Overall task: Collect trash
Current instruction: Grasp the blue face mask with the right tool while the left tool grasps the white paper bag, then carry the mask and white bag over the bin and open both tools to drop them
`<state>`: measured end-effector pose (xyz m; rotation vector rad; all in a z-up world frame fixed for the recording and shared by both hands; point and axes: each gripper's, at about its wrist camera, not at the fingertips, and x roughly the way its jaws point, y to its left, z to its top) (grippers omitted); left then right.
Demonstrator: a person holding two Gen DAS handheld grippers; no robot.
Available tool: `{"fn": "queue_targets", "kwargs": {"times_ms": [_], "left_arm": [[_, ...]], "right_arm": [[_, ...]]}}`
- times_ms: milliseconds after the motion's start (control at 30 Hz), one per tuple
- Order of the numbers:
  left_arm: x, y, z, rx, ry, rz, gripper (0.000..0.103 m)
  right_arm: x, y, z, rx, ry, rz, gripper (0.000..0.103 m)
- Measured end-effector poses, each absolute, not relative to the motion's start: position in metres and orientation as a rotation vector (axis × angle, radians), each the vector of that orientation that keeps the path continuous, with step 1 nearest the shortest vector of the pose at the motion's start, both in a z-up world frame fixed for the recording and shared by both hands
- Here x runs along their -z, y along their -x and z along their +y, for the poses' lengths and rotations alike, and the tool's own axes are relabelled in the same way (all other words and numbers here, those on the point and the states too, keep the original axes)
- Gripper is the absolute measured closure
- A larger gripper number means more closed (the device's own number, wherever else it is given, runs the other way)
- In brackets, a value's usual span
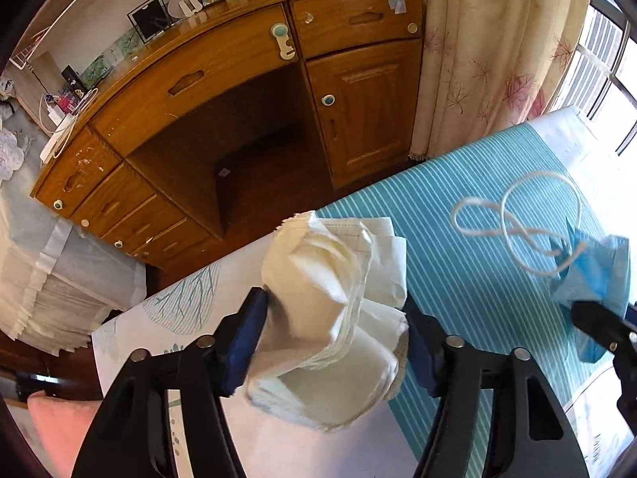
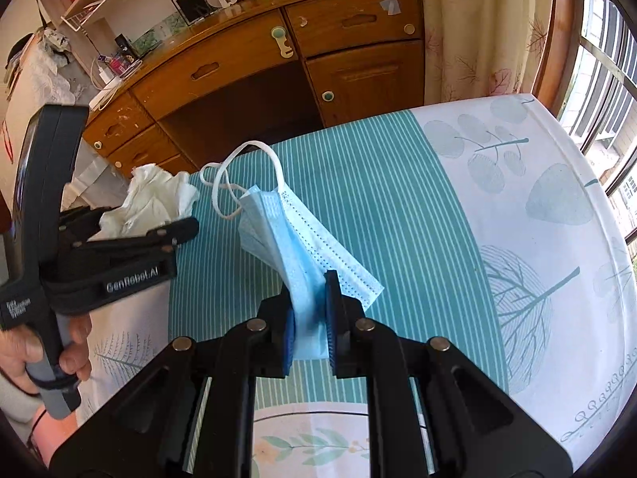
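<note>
My left gripper (image 1: 334,310) is shut on a crumpled white tissue wad (image 1: 330,318) and holds it above the table's left edge. The wad also shows in the right wrist view (image 2: 151,199), in the left gripper (image 2: 175,231). My right gripper (image 2: 310,310) is shut on a blue face mask (image 2: 294,247) with white ear loops (image 2: 227,183), held above the teal striped tablecloth (image 2: 398,199). In the left wrist view the mask (image 1: 593,275) hangs at the right, above the right gripper's finger (image 1: 597,326).
A wooden desk (image 1: 239,79) with drawers and a cabinet door stands beyond the table, with a dark knee gap. A leaf-print curtain (image 1: 477,59) and a window (image 2: 597,79) are at the right. A covered stack (image 1: 40,279) sits at the left.
</note>
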<state>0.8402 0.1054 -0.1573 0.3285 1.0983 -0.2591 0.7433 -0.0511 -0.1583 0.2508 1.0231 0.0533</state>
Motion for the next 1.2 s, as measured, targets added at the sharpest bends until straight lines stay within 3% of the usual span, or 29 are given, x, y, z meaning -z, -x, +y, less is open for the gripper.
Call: {"fn": "queue_targets", "kwargs": {"times_ms": [33,133,367,700,1200], "left_arm": [[0.156,-0.839,0.107,0.273,-0.321,1.082,0.052],[0.15,-0.831,0.113,0.322,-0.294,1.061,0.062],[0.134,-0.783,0.121,0.378,-0.256,1.071,0.063],[0.06,-0.641,0.127,0.415,-0.176,1.003,0.063],[-0.024,-0.306,0.065,0.269,-0.1,0.873,0.063]], "right_arm": [[0.159,-0.741,-0.052,-0.057,-0.245,1.024,0.093],[0.158,-0.731,-0.054,-0.071,-0.228,1.024,0.093],[0.147,-0.693,-0.056,-0.115,-0.205,1.022,0.093],[0.11,-0.583,-0.063,-0.235,-0.174,1.005,0.093],[0.026,-0.315,-0.126,-0.451,-0.053,0.931,0.093]]}}
